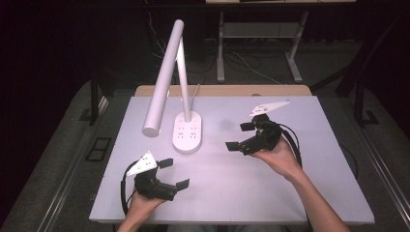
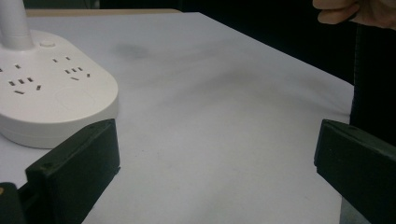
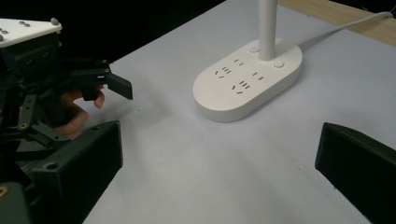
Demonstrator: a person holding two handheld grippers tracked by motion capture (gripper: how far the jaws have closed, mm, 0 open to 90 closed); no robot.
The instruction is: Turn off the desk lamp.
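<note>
A white desk lamp stands mid-table on an oval base (image 1: 187, 131) with socket slots on top; its long tube head (image 1: 163, 79) slopes down to the left. In the left gripper view the base (image 2: 51, 95) lies ahead at the left. In the right gripper view the base (image 3: 247, 81) lies ahead, stem rising from it. My left gripper (image 1: 174, 173) hovers near the table's front edge, open, jaws empty. My right gripper (image 1: 239, 136) is held right of the base, open and empty, pointing left. The left gripper (image 3: 112, 81) also appears in the right gripper view, held by a hand.
The white tabletop (image 1: 290, 193) has bare room at the right and front. A wooden strip (image 1: 222, 90) runs along its far edge. The lamp's cable (image 3: 345, 25) trails off the back. Metal desk legs (image 1: 220, 53) and floor cables lie beyond.
</note>
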